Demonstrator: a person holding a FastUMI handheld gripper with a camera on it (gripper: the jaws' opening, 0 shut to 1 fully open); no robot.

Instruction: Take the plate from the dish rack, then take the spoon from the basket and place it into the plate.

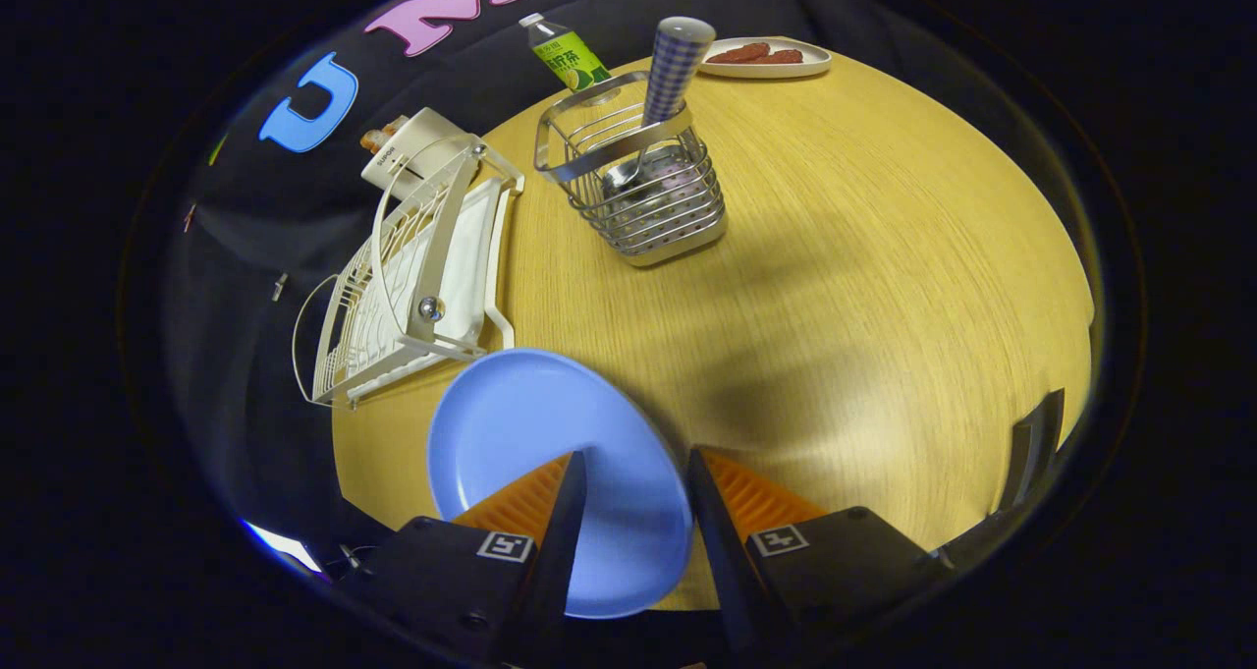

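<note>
Blue plate (550, 453): near rim hidden behind gripper (636, 468) fingers; left finger (565, 512) overlaps plate surface, contact with plate indeterminate. Spoon (673, 70) in wire basket (638, 183): bowl end obscured behind basket wires, shape unclear. Green bottle (565, 55) behind basket: lower part hidden by basket rim. Beige box (408, 153) behind dish rack (412, 276): partly covered by rack frame. Food on small plate (771, 60) beyond basket: too small to identify.

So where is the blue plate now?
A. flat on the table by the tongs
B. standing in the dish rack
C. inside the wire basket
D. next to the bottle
A: the blue plate lies flat on the table under the open tongs, outside the dish rack.
</note>
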